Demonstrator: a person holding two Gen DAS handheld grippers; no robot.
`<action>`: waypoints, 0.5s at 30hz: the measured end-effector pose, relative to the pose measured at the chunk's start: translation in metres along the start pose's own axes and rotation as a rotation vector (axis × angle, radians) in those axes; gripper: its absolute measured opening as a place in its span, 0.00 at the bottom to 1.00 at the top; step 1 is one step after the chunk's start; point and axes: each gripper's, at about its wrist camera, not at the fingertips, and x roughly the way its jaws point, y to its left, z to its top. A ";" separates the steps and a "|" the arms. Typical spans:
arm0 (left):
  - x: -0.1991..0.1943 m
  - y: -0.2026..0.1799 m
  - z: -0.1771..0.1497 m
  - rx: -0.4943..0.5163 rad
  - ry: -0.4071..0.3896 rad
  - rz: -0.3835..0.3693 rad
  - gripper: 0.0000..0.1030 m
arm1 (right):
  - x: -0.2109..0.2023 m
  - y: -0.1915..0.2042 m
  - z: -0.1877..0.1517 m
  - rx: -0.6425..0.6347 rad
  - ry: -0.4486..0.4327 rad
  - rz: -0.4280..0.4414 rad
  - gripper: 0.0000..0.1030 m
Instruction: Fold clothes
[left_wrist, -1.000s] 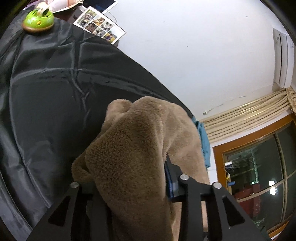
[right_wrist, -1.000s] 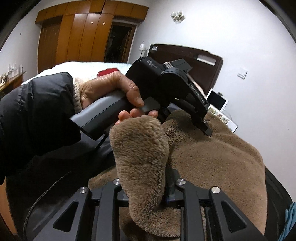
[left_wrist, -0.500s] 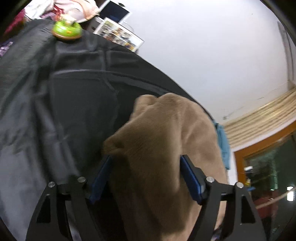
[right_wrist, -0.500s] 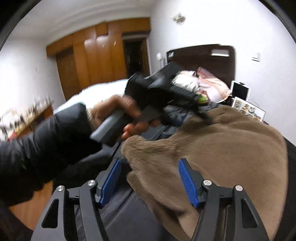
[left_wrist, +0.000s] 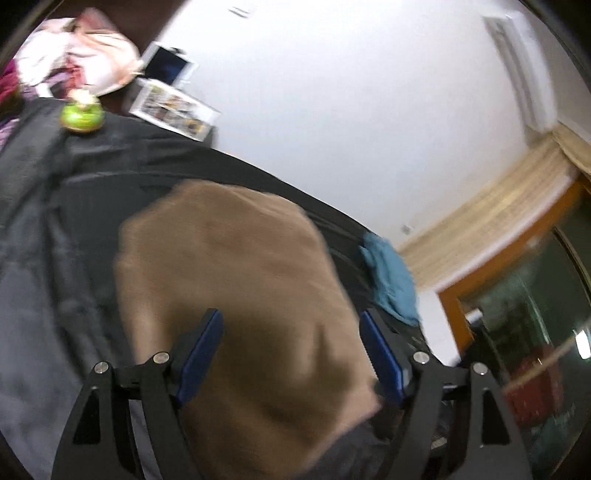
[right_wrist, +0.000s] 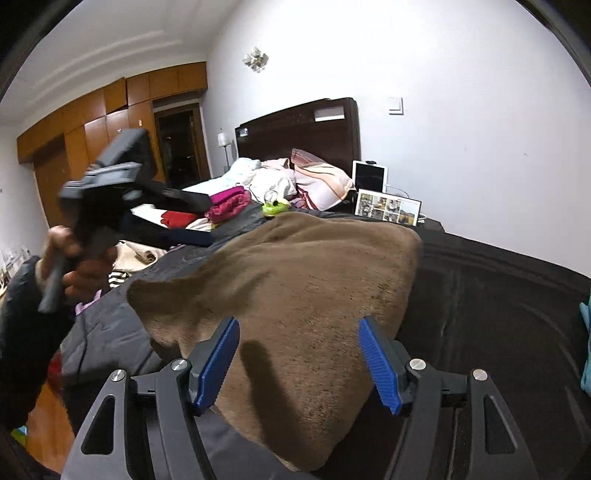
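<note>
On the black sheet (right_wrist: 498, 295) that covers the work surface lies a brown fleece garment (right_wrist: 314, 295), folded into a thick pad, its plush side up. In the right wrist view the right gripper (right_wrist: 297, 360) hangs over the near edge of that pad with its blue-padded jaws spread wide, nothing between them – the fleece sits below and beyond the pads, not pinched. The left gripper (left_wrist: 291, 356) is spread apart too in its own view (that picture is blurred by motion), with the garment (left_wrist: 229, 295) filling the space under and ahead of its fingers; I cannot tell whether the pads touch the cloth. From the right camera the left gripper (right_wrist: 173, 218) shows again at about 9 o'clock, raised clear of the garment and held in a hand (right_wrist: 74, 266) with a dark sleeve. A green round toy (right_wrist: 275, 207) sits on the sheet at 12 o'clock beyond the garment, and a teal cloth (left_wrist: 391, 280) lies at the sheet's edge near 3 o'clock in the left view.
</note>
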 end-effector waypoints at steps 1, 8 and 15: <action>0.004 -0.008 -0.006 0.014 0.011 -0.023 0.77 | 0.000 -0.001 -0.002 -0.006 0.003 -0.002 0.67; 0.020 -0.002 -0.033 0.018 0.031 -0.014 0.77 | 0.016 0.011 -0.012 -0.087 0.067 -0.020 0.68; 0.027 0.011 -0.052 0.011 0.018 0.015 0.77 | 0.029 0.009 -0.020 -0.127 0.149 -0.035 0.71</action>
